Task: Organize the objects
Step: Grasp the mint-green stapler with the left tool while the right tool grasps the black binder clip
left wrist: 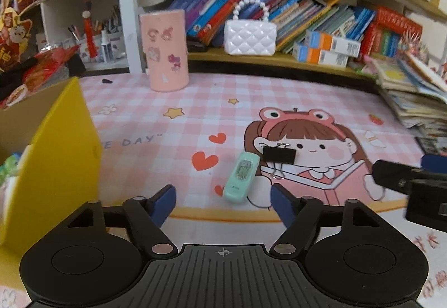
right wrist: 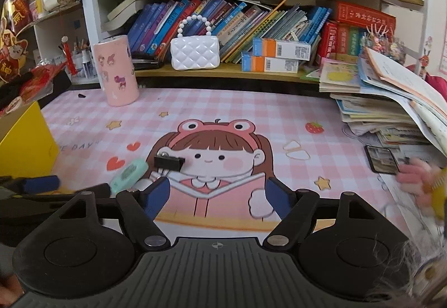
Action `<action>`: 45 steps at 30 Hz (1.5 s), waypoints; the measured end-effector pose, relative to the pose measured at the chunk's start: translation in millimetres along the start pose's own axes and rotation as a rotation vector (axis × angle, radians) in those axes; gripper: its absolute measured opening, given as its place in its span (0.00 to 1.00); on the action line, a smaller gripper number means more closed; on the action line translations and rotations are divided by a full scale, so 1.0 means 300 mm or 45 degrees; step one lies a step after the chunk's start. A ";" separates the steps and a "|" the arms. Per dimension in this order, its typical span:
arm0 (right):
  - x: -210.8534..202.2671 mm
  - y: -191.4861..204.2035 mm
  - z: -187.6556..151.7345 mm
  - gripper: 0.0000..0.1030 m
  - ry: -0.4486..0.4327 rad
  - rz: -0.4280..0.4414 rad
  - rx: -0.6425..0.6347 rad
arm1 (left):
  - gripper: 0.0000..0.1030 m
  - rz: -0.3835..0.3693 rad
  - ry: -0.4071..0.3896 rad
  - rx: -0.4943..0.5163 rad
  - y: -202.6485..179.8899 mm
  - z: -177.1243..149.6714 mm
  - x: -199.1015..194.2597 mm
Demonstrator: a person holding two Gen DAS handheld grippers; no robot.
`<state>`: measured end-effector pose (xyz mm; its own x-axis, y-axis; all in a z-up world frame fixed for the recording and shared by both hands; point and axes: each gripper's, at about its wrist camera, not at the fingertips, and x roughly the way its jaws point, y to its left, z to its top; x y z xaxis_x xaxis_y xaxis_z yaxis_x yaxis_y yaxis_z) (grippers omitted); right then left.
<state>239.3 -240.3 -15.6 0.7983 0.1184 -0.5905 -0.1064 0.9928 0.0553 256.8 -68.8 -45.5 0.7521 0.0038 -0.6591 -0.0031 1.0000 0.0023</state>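
Two hand-held grippers hang over a cluttered desk (right wrist: 279, 109) covered by a pink checked cartoon mat, with sorting not yet finished. The left hand-held gripper (left wrist: 223, 199) has its blue pads spread apart and empty, pointed down at a mint-green correction tape (left wrist: 240, 176) that lies on the mat just ahead of its fingers. A black binder clip (left wrist: 278, 154) sits right beside the tape's far end, nearly touching it, its wire handles splayed. The right hand-held gripper (right wrist: 216, 196) is likewise parted and holds nothing, aimed at bare mat to the right of both items. A yellow box (left wrist: 53, 157) stands open at the desk's left edge and looks the likely destination; something green already shows inside it. The chief risk from here is the crowding: a pad coming down on the tape could nudge the clip or catch one of its wire loops, dragging both. The tape's smooth rounded shell may also squirt out of a skewed pinch. The two tools are close, so a careless reach could knock them together. At the right edge, a small hand (right wrist: 413, 179) near a phone (right wrist: 381, 160) could stray into the working area.
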 end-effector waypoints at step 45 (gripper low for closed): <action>0.490 0.247 0.039 0.37 0.121 0.075 -0.121 | 0.22 0.221 -0.124 -0.323 0.220 -0.054 -0.452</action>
<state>355.6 -149.0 -88.9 0.7298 0.1699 -0.6622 -0.2110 0.9773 0.0183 143.8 -3.2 31.8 0.7853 0.1866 -0.5904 -0.2919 0.9525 -0.0872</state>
